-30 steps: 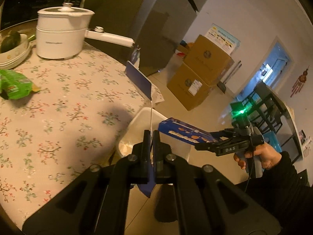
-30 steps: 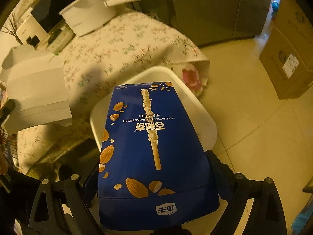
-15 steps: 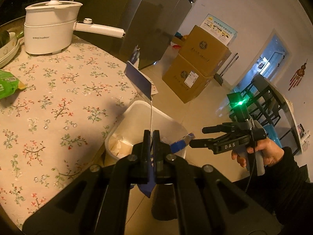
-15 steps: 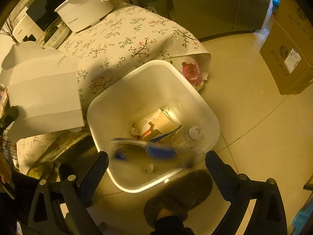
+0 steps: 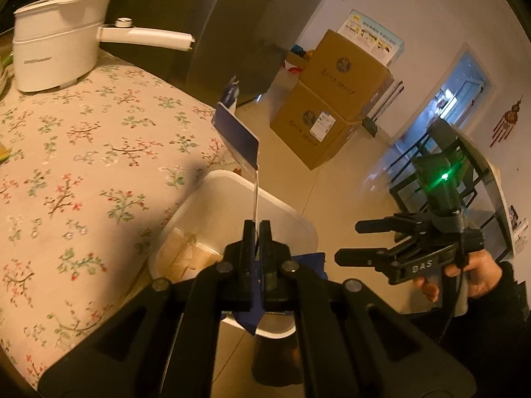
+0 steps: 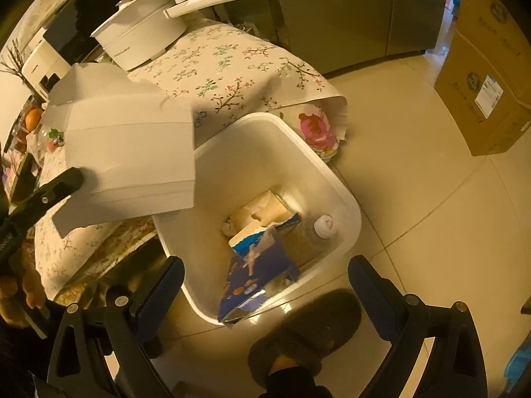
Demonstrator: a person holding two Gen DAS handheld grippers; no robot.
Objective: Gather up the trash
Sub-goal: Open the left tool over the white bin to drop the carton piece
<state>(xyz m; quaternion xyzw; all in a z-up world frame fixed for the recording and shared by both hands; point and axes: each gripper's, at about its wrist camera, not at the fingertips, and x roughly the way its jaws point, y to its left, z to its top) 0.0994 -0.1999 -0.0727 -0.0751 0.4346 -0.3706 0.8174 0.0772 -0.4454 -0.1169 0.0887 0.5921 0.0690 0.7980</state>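
Observation:
A white trash bin [image 6: 335,185] stands on the floor by the table corner; it also shows in the left wrist view [image 5: 292,214]. A blue biscuit box [image 6: 255,275] lies inside it, leaning on the near wall, with paper scraps and a bottle [image 6: 315,235]. My right gripper [image 6: 265,285] is open and empty above the bin; it also shows in the left wrist view [image 5: 348,240]. My left gripper [image 5: 255,232] is shut on a flattened cardboard box [image 5: 237,137], white inside [image 6: 132,152], held over the table edge and bin.
A white electric pot [image 5: 56,53] with a long handle sits on the floral tablecloth [image 5: 83,152]. Stacked cardboard boxes [image 5: 332,99] stand on the floor beyond. A slippered foot [image 6: 305,335] is beside the bin. A fridge [image 6: 348,10] is behind.
My right gripper opened and let go of the blue biscuit box, which dropped into the bin. The left gripper moved toward the bin with the flat box.

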